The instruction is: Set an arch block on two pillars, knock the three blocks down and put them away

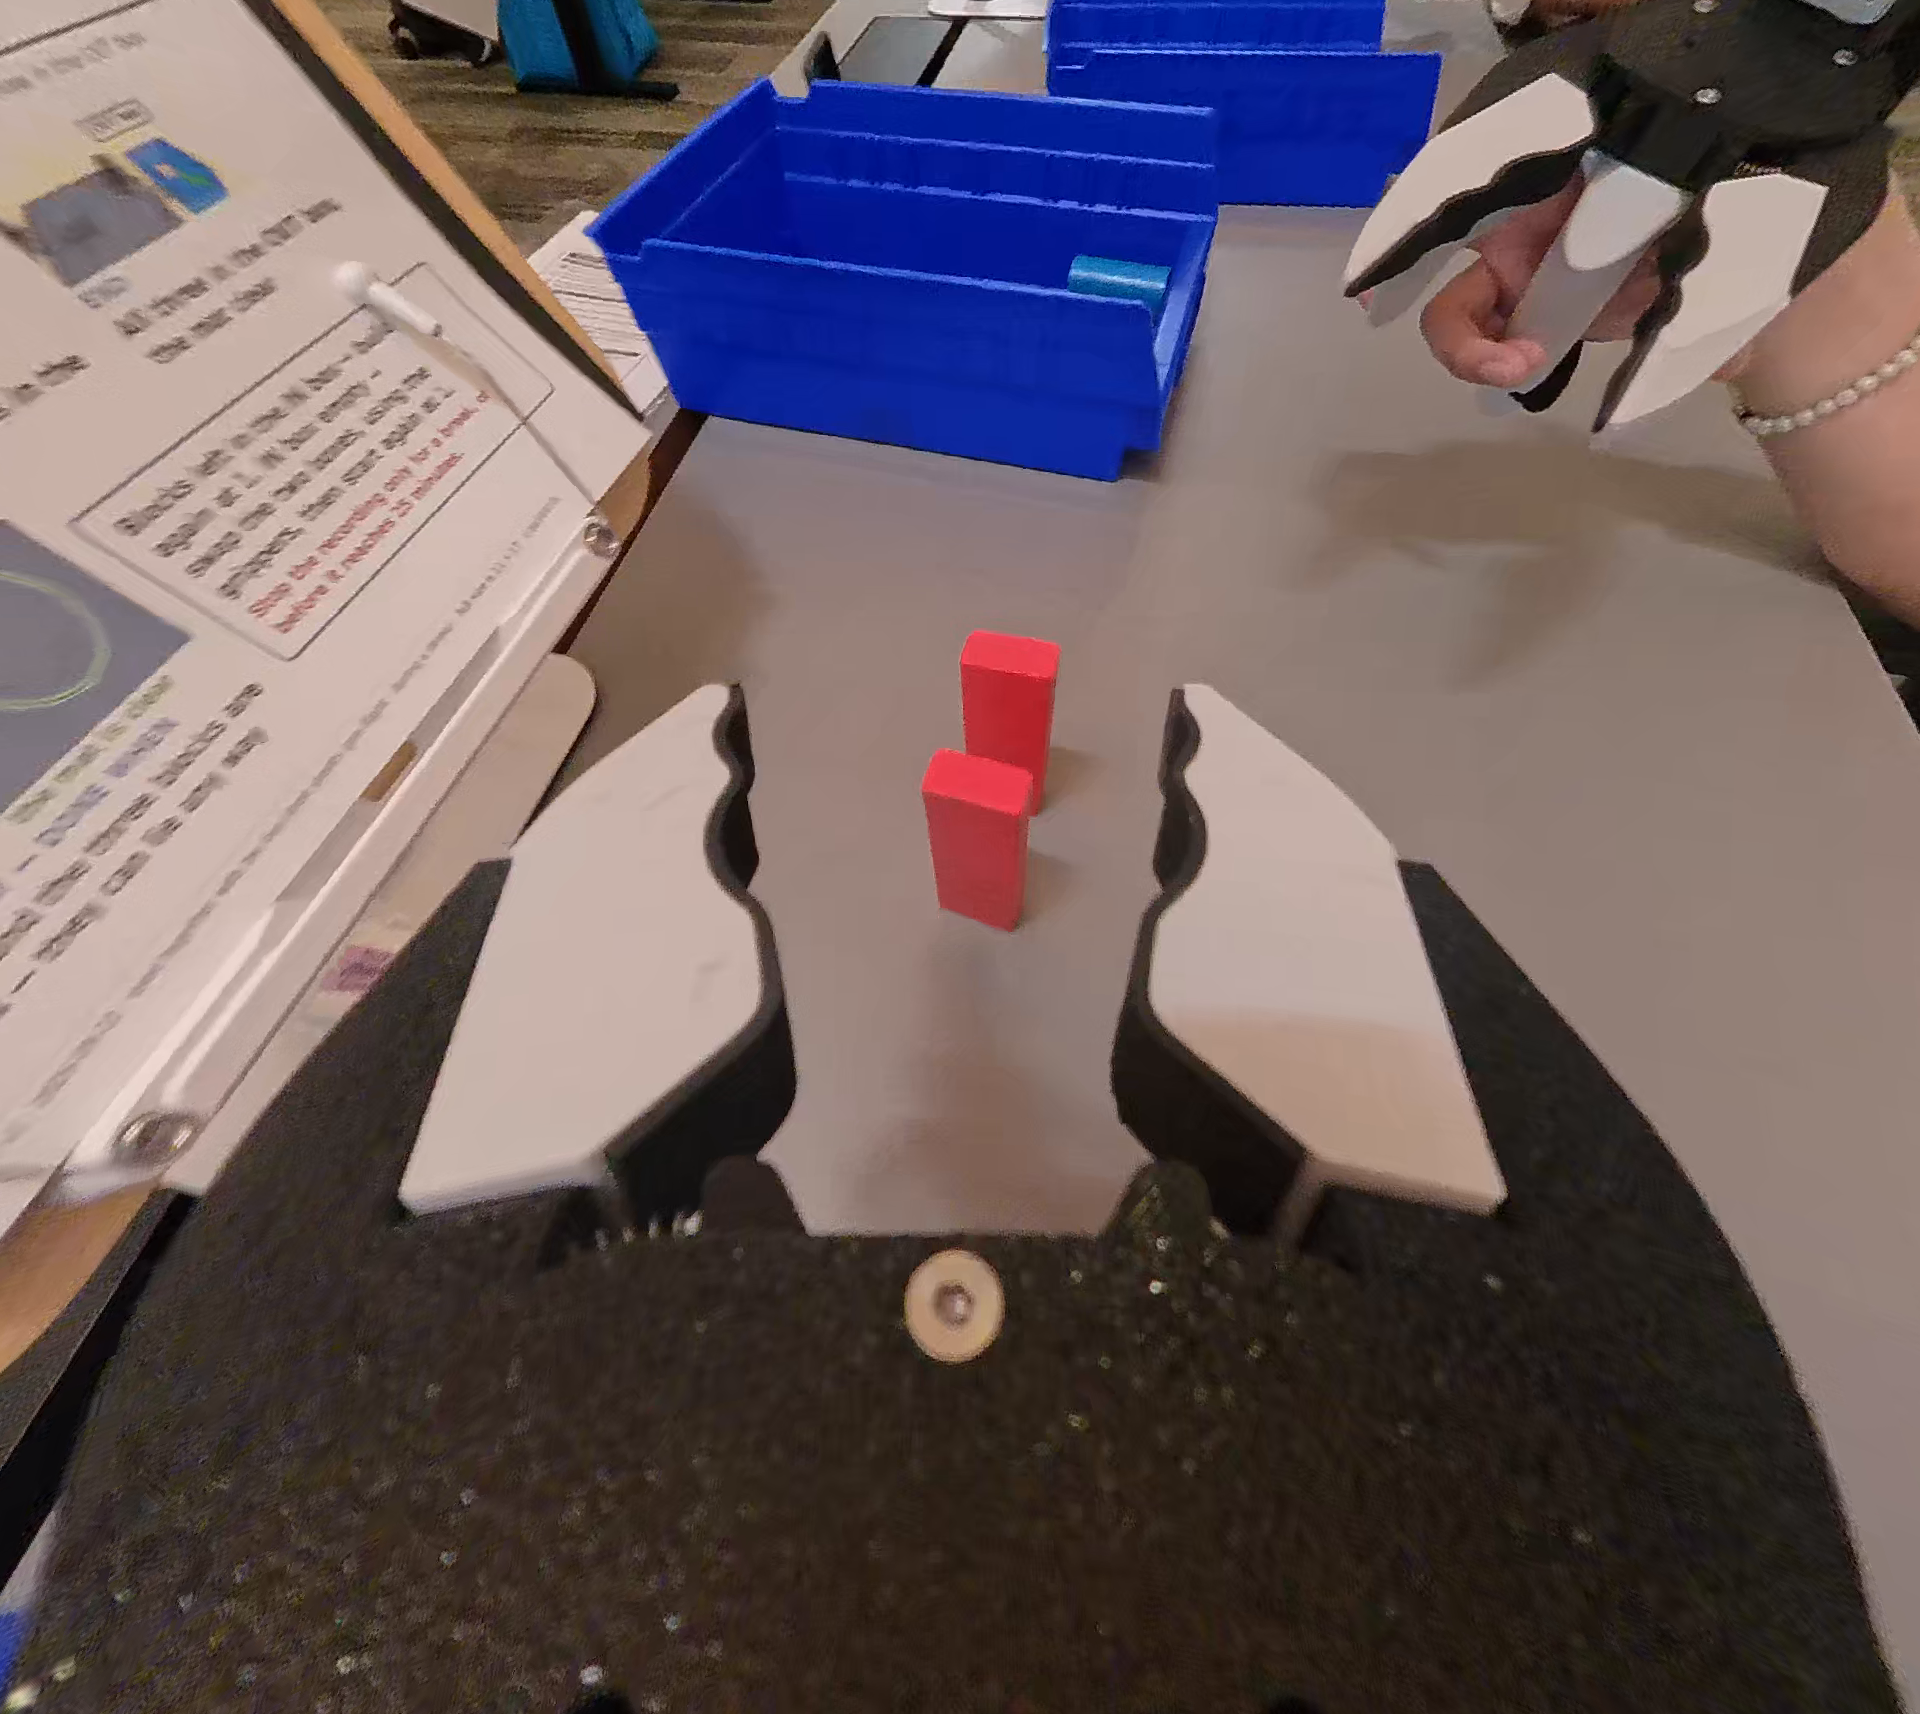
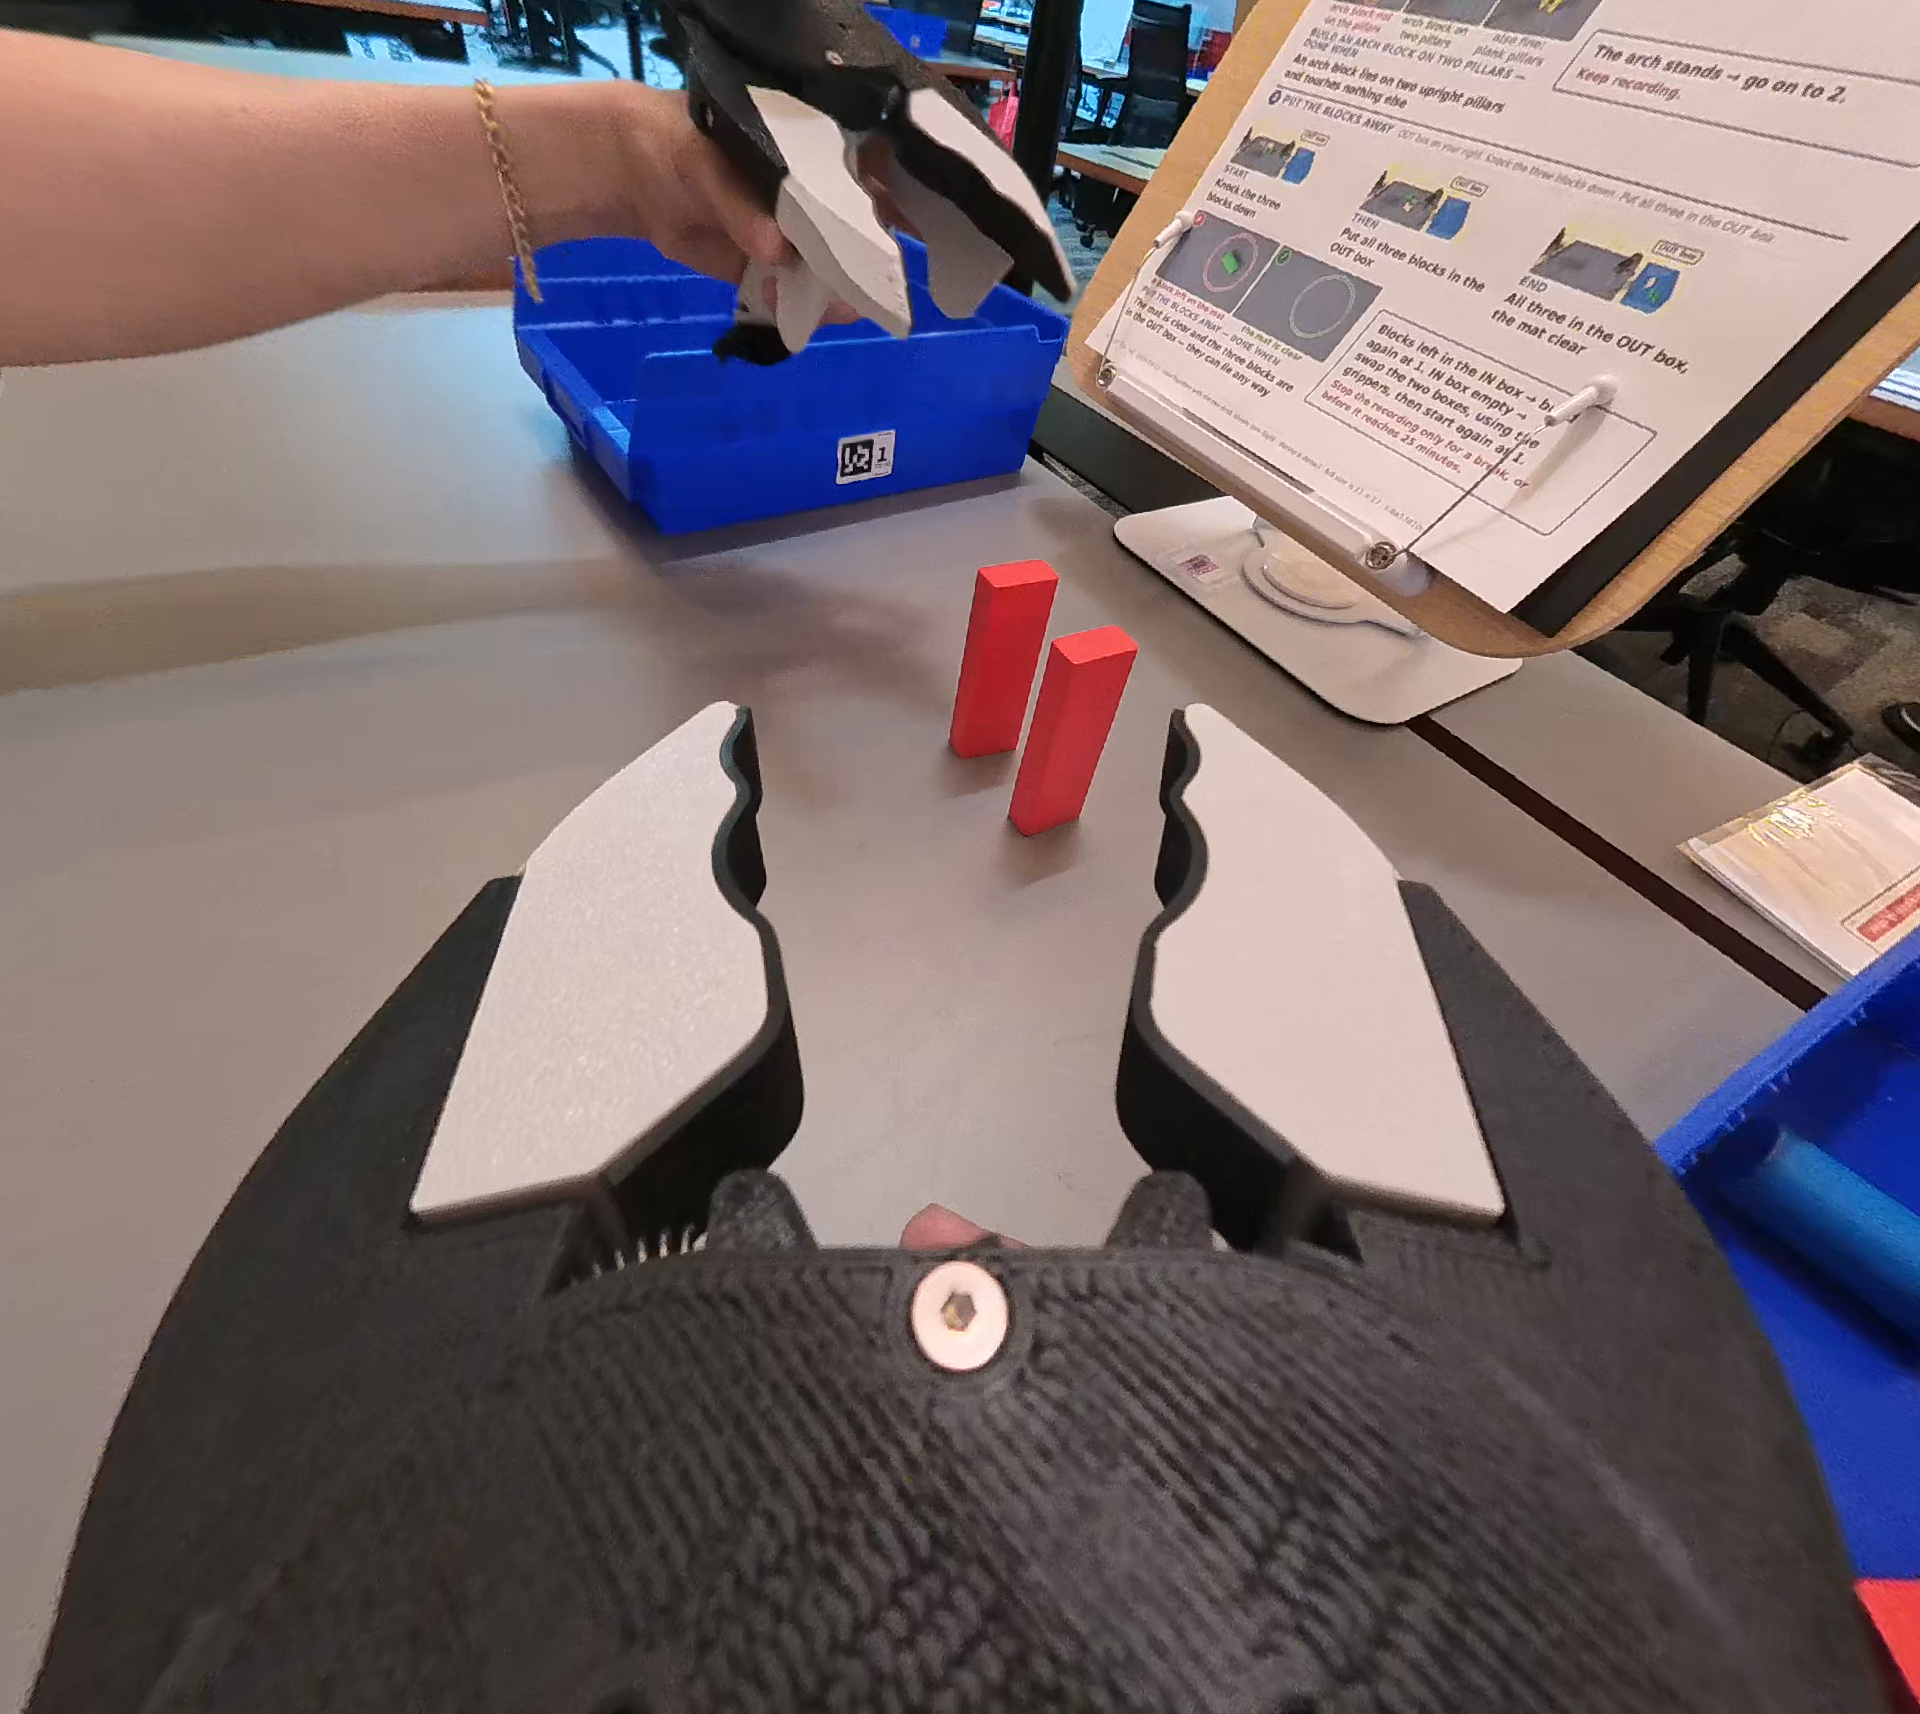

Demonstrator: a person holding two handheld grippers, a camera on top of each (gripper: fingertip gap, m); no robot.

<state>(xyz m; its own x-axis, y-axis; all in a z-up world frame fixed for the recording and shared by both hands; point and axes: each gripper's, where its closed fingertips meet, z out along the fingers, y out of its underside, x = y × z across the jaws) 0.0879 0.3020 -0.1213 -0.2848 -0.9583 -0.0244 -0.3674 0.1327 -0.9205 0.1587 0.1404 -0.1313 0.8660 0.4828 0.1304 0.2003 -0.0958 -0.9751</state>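
Observation:
Two red blocks stand upright close together on the grey table (image 1: 1351, 729), a near one (image 1: 977, 838) and a far one (image 1: 1010, 714). My left gripper (image 1: 958, 714) is open and empty, its fingers on either side of the blocks and a little short of them. My right gripper (image 2: 956, 719) is open and empty, facing the same two red blocks (image 2: 1000, 662) (image 2: 1070, 729) from the other side. In the left wrist view the right gripper (image 1: 1496, 355) hangs above the table at the upper right. In the right wrist view the left gripper (image 2: 925, 303) hovers in front of a blue bin (image 2: 748, 438).
A blue bin (image 1: 894, 386) beyond the blocks holds a blue cylinder (image 1: 1117, 280); it also shows in the right wrist view (image 2: 1766, 1114). More blue bins (image 1: 1247, 106) stand farther back. An instruction sheet on a wooden stand (image 1: 260, 417) (image 2: 1507, 210) borders the table. A paper packet (image 2: 1818, 875) lies at the right. The tips of one gripper are about 20 cm away from the tips of the other.

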